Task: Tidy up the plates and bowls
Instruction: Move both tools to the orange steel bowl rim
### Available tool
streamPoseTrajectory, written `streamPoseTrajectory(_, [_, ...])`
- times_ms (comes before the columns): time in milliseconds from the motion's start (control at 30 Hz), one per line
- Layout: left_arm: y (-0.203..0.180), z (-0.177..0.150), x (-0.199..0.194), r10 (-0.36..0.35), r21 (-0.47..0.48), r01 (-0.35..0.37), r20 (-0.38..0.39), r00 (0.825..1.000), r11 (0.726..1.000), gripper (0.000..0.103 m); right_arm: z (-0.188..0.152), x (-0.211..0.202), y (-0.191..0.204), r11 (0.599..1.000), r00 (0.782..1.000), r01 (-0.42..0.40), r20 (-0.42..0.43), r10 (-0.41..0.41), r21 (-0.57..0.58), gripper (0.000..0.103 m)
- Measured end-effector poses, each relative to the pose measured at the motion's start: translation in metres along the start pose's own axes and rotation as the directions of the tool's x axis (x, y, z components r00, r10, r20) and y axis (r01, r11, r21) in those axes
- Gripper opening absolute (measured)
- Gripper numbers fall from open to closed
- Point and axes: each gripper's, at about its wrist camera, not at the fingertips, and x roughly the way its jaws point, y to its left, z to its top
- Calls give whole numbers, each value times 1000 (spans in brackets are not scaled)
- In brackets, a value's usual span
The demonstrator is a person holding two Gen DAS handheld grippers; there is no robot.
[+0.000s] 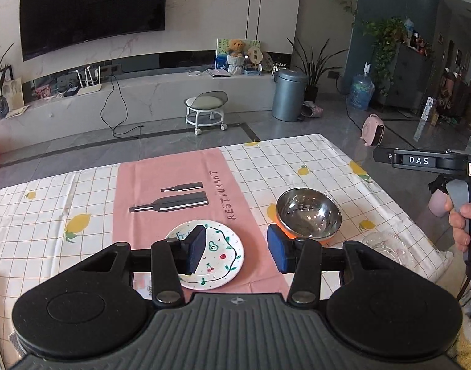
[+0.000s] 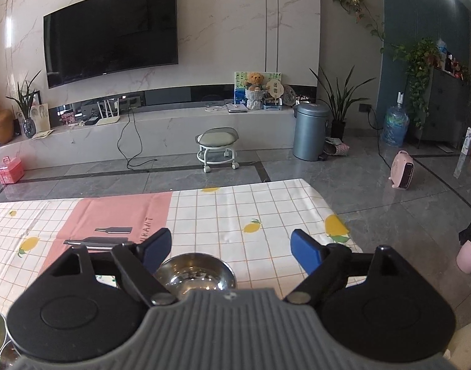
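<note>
Left gripper (image 1: pixel 238 248) gapes over painted plate (image 1: pixel 218 254), steel bowl (image 1: pixel 309 212) rightward

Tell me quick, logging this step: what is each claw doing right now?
Left claw: open, holding nothing, above the painted plate.
Right claw: open, holding nothing, above the steel bowl.

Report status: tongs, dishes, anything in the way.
Left tongs open over painted plate. Right tongs open above steel bowl. Glass dish beside bowl. Nothing held, nothing in the way.
</note>
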Motion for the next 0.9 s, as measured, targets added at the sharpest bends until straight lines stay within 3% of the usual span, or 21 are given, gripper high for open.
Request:
streamPoseTrajectory(100, [-4, 9, 26, 0, -30, -1, -25, 1000, 1000, 56, -7, 17, -17, 998, 1000, -12, -12, 13, 65, 85])
streamPoseTrajectory(233, [-10, 16, 60, -5, -69, 0, -69, 998, 998, 56, -26, 47, -34, 988, 996, -8, -90, 22, 154, 84])
streamPoseTrajectory(400, [-23, 19, 102, 24, -63, -32, -123, 992, 998, 56, -55, 80, -54, 956, 981, -60, -161, 110, 286, 82])
streamPoseTrajectory(633, [-46, 19, 158, 68, -60, -86, -254, 965, 995, 56, -61, 108, -62, 943, 965, -99, -199, 169, 318, 81])
streamPoseTrajectory(767, [-56, 20, 176, 50, -50, -70, -327, 944, 996, 56, -66, 120, -62, 932, 947, -150, -224, 232, 330, 81])
streamPoseTrajectory(900, [-54, 19, 184, -18, -141, -32, -340, 940, 989, 56, -73, 136, -64, 910, 919, -190, -258, 297, 370, 80])
